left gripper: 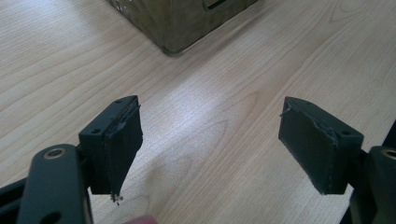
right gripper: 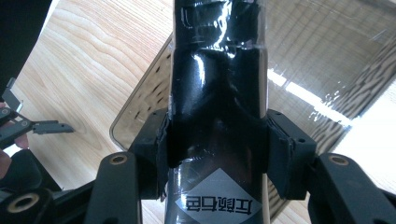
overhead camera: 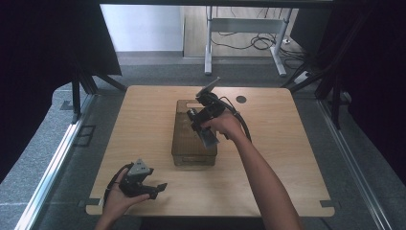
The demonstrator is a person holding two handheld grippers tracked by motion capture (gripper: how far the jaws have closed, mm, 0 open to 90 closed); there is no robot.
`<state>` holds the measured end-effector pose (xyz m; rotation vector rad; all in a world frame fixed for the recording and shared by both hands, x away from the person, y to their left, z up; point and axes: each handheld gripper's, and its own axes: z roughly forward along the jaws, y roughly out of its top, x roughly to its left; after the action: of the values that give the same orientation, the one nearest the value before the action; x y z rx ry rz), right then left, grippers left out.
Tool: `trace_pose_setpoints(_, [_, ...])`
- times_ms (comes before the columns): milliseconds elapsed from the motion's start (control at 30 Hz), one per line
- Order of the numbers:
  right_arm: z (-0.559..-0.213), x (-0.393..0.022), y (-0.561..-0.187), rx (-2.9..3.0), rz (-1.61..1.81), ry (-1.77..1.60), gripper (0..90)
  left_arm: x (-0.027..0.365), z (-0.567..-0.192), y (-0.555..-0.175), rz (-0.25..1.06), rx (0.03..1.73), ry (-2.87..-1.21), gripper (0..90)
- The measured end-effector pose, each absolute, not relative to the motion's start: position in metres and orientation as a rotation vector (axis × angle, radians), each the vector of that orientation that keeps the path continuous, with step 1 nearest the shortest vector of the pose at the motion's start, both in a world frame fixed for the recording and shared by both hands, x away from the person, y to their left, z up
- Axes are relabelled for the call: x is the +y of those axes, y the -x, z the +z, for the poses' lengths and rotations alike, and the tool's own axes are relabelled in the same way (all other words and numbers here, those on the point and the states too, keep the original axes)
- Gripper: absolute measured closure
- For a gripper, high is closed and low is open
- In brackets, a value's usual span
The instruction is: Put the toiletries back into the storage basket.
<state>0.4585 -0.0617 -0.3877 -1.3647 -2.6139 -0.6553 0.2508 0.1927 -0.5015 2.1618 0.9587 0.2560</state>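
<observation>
On the left, the left hand-held gripper (overhead camera: 154,188) rests low near the front edge of the tabletop (overhead camera: 287,158), jaws spread wide with nothing between them; in the left gripper view only bare wood lies between its pads (left gripper: 119,144).

At the middle stands a smoky, see-through plastic box (overhead camera: 184,143) with slotted handles, lengthwise on the tabletop and well apart from the left hand-held gripper.

To the right, the right hand-held gripper (overhead camera: 205,125) hovers over that box, clamped on a dark package (right gripper: 217,93). In the right gripper view the package is a tall, glossy black thing wrapped in shiny film, with a grey diamond label (right gripper: 219,198) low on its face; both pads press its sides just above the label.

The package looks light and fairly stiff, since it keeps its shape between the pads, though the film dents a little where it is squeezed. That film is probably slick, so a grip across the narrow sides, near the middle as now, seems safest; holding near an end could let it swing or slide. The box looks rigid and light, likely to skid if nudged.
</observation>
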Motion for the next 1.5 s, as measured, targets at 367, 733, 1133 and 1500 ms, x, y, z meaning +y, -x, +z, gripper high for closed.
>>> trace_pose_setpoints(367, [-0.396,-0.049,-0.464,-2.585,-0.653,1.375,47.2,0.194,-0.501,-0.251,0.255,0.961,-2.161,21.7])
trace_pose_setpoints(733, [-0.406,-0.043,-0.47,-2.54,-0.664,1.407,47.2,0.192,-0.502,-0.251,0.25,0.955,-2.166,21.7])
trace_pose_setpoints(1133, [-0.425,-0.034,-0.473,-2.47,-0.666,1.439,47.2,0.192,-0.503,-0.251,0.247,0.953,-2.171,21.7])
trace_pose_setpoints(1500, [-0.44,-0.027,-0.477,-2.422,-0.634,1.485,47.2,0.192,-0.503,-0.251,0.242,0.948,-2.175,21.7])
